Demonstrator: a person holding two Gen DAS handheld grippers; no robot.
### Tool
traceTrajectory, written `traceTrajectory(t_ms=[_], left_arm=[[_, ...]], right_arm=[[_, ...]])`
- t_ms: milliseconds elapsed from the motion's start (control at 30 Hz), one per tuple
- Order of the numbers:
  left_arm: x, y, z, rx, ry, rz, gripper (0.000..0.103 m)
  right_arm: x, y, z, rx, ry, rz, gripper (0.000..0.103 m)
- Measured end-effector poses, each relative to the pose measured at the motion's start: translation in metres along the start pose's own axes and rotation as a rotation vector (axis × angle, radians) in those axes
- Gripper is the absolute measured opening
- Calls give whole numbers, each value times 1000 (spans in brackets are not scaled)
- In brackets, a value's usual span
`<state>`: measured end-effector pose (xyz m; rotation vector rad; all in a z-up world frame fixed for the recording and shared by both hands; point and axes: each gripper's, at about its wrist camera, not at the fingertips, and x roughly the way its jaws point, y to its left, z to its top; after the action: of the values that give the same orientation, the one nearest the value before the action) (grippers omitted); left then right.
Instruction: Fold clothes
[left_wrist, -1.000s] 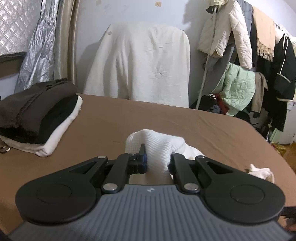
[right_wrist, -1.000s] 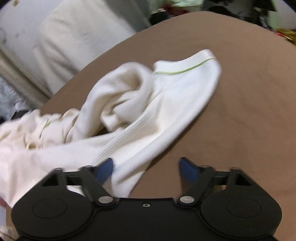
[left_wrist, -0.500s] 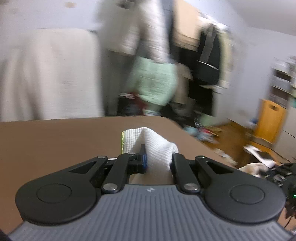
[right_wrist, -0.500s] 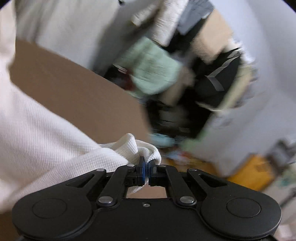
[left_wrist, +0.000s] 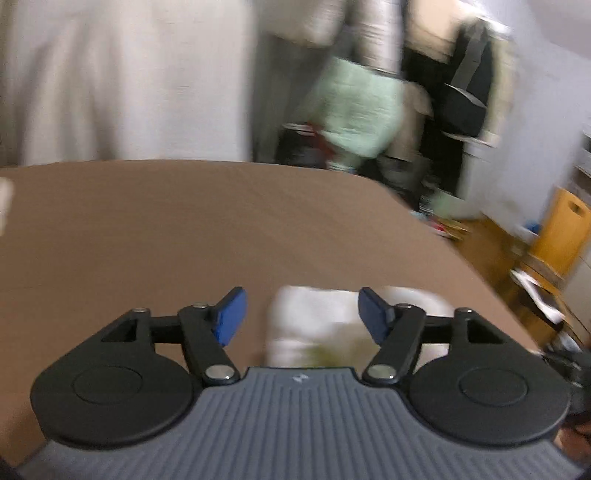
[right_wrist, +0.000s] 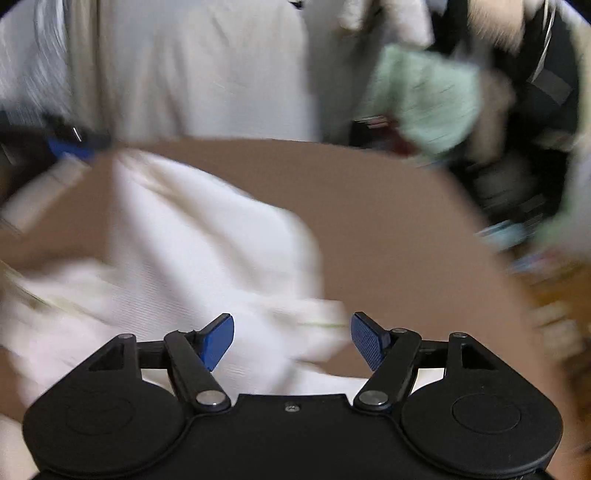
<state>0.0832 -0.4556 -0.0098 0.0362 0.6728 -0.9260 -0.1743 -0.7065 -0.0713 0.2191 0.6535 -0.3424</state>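
A white ribbed garment (right_wrist: 192, 258) lies spread and blurred on the brown surface (right_wrist: 388, 229). My right gripper (right_wrist: 291, 338) hangs above its near edge with its jaws opening; cloth shows below the gap, but the blue pads do not press on it. In the left wrist view a white piece of the garment (left_wrist: 314, 325) with a greenish trim lies on the brown surface (left_wrist: 184, 229) under my left gripper (left_wrist: 299, 314). Its jaws are opening too, and the cloth is free of the pads. The left gripper's blue pad (right_wrist: 70, 147) shows at the far left of the right wrist view.
A white covered chair (left_wrist: 122, 81) stands behind the far edge. Hanging coats, a pale green jacket (left_wrist: 362, 107) and dark clothes crowd the back right. An orange box (left_wrist: 561, 229) and floor clutter lie beyond the right edge.
Both grippers were shut on white cloth half a second ago; now both stand open and the cloth has dropped onto the brown surface. The right wrist view has rolled back level.
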Motion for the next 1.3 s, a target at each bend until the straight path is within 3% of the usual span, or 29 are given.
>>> traceTrajectory(t_ms=[67, 100, 167, 233, 300, 333, 367, 400, 433, 533, 567, 633, 767, 833, 900, 967, 1000, 1067, 1133, 1233, 1300], left_arm=[[1, 30, -7, -31, 38, 57, 68], [3, 43, -11, -42, 58, 83, 68], [15, 57, -24, -28, 115, 119, 68], [32, 60, -39, 18, 174, 122, 68], [54, 60, -52, 33, 255, 79, 70], [66, 70, -62, -19, 334, 25, 77], [78, 79, -71, -71, 412, -30, 79], [89, 88, -80, -130, 487, -69, 79], [97, 96, -87, -182, 534, -70, 79], [100, 100, -90, -126, 535, -79, 79], [98, 98, -88, -90, 529, -74, 79], [96, 95, -79, -42, 513, -59, 79], [102, 87, -62, 4, 508, -141, 80], [120, 83, -54, 24, 536, -148, 85], [140, 81, -57, 14, 583, -125, 92], [157, 82, -62, -40, 612, -86, 98], [159, 80, -64, -38, 600, -89, 101], [159, 70, -64, 12, 573, -102, 102], [160, 61, -66, 74, 574, -93, 103], [165, 52, -69, 135, 572, -72, 103], [161, 49, -69, 164, 536, -93, 86]], right_arm=[[13, 10, 7, 74, -19, 142, 78], [21, 17, 12, 88, -27, 168, 80], [36, 32, 23, 83, -46, 152, 81], [45, 51, 39, 54, -66, 83, 81], [50, 63, 54, 17, -112, 29, 83], [51, 65, 61, -3, -121, 12, 90], [58, 64, 68, -18, -100, 11, 95], [71, 58, 73, -21, -44, 28, 95], [82, 53, 75, -20, 13, 38, 90], [96, 35, 60, 3, 174, 21, 25], [92, 32, 50, -22, 193, 36, 12], [81, 25, 26, -58, 279, 74, 11], [50, 15, -30, -98, 459, 110, 11], [40, 11, -45, -90, 487, 107, 11], [33, 6, -42, -60, 466, 100, 15], [26, 3, -27, -25, 428, 84, 39], [18, 1, -19, -20, 383, 84, 46], [4, -3, 1, -6, 296, 92, 74], [0, -12, 27, 37, 221, 145, 87], [9, -24, 56, 190, 149, 206, 91], [29, -35, 60, 327, 172, 204, 94]])
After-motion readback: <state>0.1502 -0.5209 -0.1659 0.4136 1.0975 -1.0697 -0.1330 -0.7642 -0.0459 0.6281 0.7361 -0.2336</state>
